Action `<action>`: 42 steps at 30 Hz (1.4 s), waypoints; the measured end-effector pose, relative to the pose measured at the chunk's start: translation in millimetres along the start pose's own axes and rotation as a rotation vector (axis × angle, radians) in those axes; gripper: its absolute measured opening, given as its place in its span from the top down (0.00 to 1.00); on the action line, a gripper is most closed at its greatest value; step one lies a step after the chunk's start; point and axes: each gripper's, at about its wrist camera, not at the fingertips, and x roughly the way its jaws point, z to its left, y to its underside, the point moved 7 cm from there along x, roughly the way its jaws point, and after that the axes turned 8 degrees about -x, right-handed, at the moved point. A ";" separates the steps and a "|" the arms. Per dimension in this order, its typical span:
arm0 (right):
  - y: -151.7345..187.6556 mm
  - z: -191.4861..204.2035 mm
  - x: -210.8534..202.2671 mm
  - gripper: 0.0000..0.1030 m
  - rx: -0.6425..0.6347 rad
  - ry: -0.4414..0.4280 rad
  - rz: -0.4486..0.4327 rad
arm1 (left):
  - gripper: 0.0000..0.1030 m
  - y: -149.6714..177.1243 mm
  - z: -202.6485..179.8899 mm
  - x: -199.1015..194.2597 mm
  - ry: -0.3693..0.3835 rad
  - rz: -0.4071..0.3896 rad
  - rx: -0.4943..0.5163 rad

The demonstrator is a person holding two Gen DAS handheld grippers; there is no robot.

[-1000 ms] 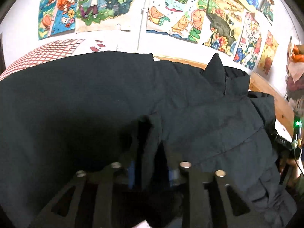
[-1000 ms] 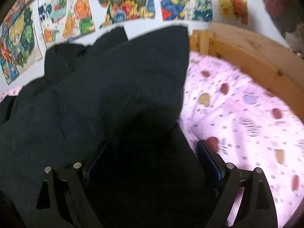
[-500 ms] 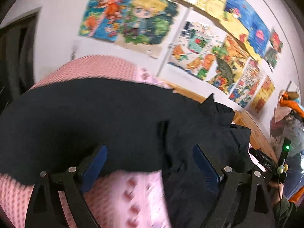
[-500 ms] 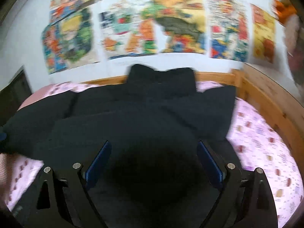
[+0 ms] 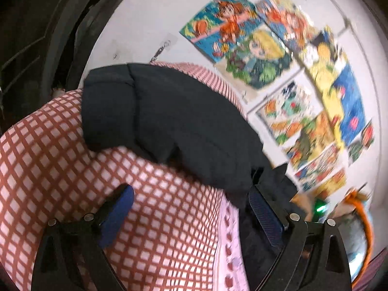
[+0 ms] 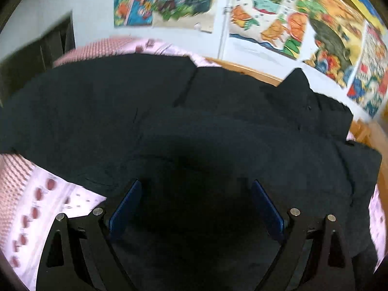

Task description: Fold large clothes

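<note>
A large black padded jacket (image 6: 198,126) lies spread across the bed. In the left wrist view one sleeve of the jacket (image 5: 174,121) lies stretched over a red-checked pillow (image 5: 48,160). My left gripper (image 5: 191,208) is open and empty, above the pillow, just short of the sleeve. My right gripper (image 6: 196,203) is open and empty, hovering over the jacket's body. The jacket's collar (image 6: 298,82) sticks up at the far right.
Pink patterned bedding (image 6: 51,201) lies under the jacket. A wooden bed frame (image 6: 245,70) runs along the wall, which is covered with colourful posters (image 6: 266,12). A dark doorway (image 5: 36,36) is at the left. The other gripper's green light (image 5: 320,206) shows at the right.
My left gripper let go of the jacket fabric, opened and swung left over the checked pillow. My right gripper stayed open and turned left across the jacket.
</note>
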 end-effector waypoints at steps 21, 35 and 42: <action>41.9 10.1 27.1 0.06 0.066 0.012 -0.090 | 0.85 -43.6 -5.5 -3.2 -0.034 -0.168 0.052; 107.1 -85.1 -67.7 0.06 0.355 -0.181 -0.053 | 0.87 -7.4 -189.0 -56.6 0.060 -0.294 0.570; 156.3 -147.9 -103.0 0.06 0.364 -0.096 -0.078 | 0.87 59.1 -298.1 -43.4 0.154 -0.236 0.764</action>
